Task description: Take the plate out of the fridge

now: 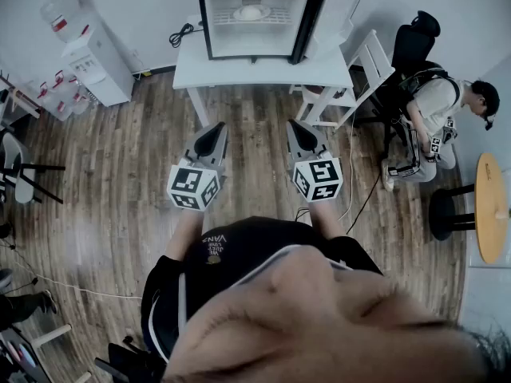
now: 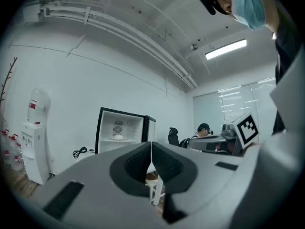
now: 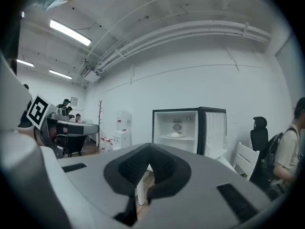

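Both units are empty and clenched: the left hand-held gripper [image 1: 212, 130] and right hand-held gripper [image 1: 297, 128] have their jaws together with nothing between them. The plate [image 1: 251, 12] rests on the shelf of the open fridge [image 1: 204, 22], which stands on the white counter [image 1: 192, 70], well apart from me. I judge the plate stiff, smooth and breakable. I would take it at the near rim and keep it level, since a pale mound sits on it. The head view alone shows the floor between us. The gripper views alone show the plate side-on.
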### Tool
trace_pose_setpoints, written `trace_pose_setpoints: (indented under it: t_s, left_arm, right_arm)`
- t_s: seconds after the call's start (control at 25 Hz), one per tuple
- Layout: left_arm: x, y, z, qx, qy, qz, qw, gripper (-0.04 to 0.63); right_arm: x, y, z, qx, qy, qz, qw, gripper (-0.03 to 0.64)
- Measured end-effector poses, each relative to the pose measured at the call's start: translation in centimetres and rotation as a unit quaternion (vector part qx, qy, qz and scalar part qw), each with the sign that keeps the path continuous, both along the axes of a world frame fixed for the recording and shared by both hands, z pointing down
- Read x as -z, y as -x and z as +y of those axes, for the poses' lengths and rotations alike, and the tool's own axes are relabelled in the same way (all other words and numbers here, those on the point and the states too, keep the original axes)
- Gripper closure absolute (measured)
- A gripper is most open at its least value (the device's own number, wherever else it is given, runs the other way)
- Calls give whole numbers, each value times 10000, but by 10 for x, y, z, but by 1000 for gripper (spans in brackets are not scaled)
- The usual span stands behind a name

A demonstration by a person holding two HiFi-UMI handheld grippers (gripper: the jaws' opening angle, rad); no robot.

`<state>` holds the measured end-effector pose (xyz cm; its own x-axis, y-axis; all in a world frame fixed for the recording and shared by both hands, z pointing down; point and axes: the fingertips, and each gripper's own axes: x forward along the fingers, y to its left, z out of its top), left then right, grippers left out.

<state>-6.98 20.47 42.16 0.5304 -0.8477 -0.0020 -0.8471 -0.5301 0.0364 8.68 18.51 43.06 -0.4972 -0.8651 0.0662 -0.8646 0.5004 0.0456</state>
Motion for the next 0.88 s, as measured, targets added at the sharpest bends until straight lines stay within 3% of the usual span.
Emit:
trace_pose_setpoints:
  t_s: [0.72, 0.88]
  left_arm:
    - [-5, 39, 19, -205, -15, 150, 9997, 578]
    - [-6, 44, 17, -365, -149, -119, 9992, 578]
  right_arm:
    - [-9, 22, 18, -318, 103, -349, 9988, 604]
    - [-9, 27, 17, -427, 152, -361, 9983, 604]
